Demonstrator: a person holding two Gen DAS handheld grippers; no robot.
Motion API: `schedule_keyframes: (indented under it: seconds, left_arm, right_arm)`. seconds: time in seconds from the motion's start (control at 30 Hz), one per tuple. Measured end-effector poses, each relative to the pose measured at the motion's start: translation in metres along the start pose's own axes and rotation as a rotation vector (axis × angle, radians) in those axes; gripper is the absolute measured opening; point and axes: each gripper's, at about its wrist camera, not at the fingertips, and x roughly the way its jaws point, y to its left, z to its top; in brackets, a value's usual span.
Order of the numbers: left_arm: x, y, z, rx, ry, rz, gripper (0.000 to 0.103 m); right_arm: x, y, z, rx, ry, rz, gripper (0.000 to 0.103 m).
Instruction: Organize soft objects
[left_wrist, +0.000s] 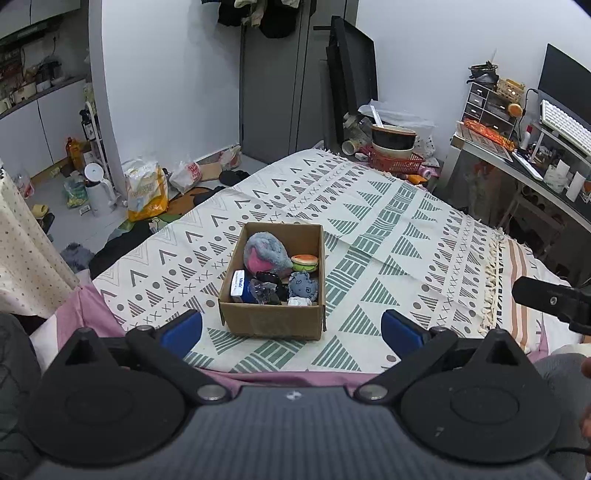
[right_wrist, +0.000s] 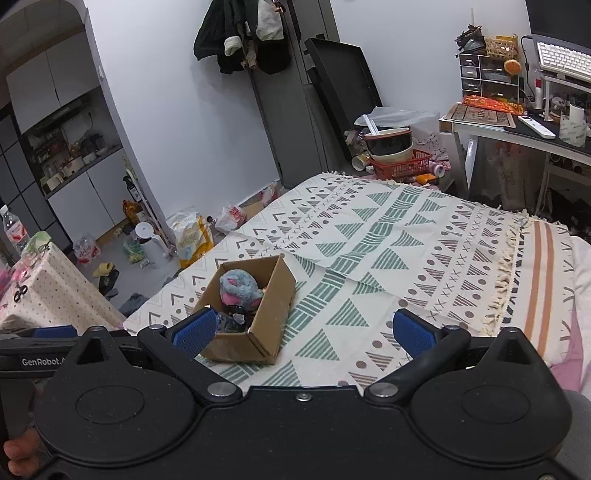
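Note:
A brown cardboard box (left_wrist: 271, 319) stands on the patterned blanket (left_wrist: 388, 221) of a bed. Inside lie a grey and pink plush toy (left_wrist: 266, 254), a small burger toy (left_wrist: 305, 262), a blue-grey fabric piece (left_wrist: 303, 286), a white and blue packet (left_wrist: 238, 283) and dark items. My left gripper (left_wrist: 291, 330) hangs open just short of the box's near wall, holding nothing. In the right wrist view the box (right_wrist: 258, 332) sits at lower left with the plush toy (right_wrist: 239, 288) showing. My right gripper (right_wrist: 303, 332) is open and empty, its left finger in front of the box.
The right gripper's black body (left_wrist: 554, 301) juts in at the right edge of the left wrist view. A red basket with bowls (left_wrist: 397, 155) stands beyond the bed's far end. A cluttered desk (right_wrist: 524, 122) is at the right. Bags and a white kettle (left_wrist: 98, 192) lie on the floor at left.

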Motion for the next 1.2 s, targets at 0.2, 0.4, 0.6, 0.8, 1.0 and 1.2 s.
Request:
schedule_keyframes:
  seconds: [0.2, 0.4, 0.6, 0.8, 1.0, 1.2]
  left_arm:
    - [-0.019, 0.002, -0.007, 0.010, -0.034, -0.010, 0.102]
    - [-0.033, 0.007, -0.013, 0.003, -0.046, -0.024, 0.102]
    - [-0.043, 0.009, -0.020, 0.015, -0.048, -0.020, 0.102]
    - [-0.051, 0.011, -0.023, 0.010, -0.058, -0.025, 0.102]
    - [-0.059, 0.013, -0.026, 0.008, -0.067, -0.017, 0.102]
    - [-0.061, 0.015, -0.027, 0.006, -0.071, -0.013, 0.102]
  right_arm:
    - [-0.017, 0.006, -0.005, -0.027, -0.015, -0.004, 0.103]
    - [-0.026, 0.013, -0.012, -0.043, -0.010, -0.004, 0.103]
    - [-0.035, 0.015, -0.016, -0.039, -0.014, -0.006, 0.103]
    - [-0.043, 0.018, -0.016, -0.041, -0.024, -0.004, 0.103]
    - [-0.047, 0.022, -0.017, -0.057, -0.024, -0.003, 0.103]
    - [-0.047, 0.022, -0.017, -0.055, -0.026, -0.004, 0.103]
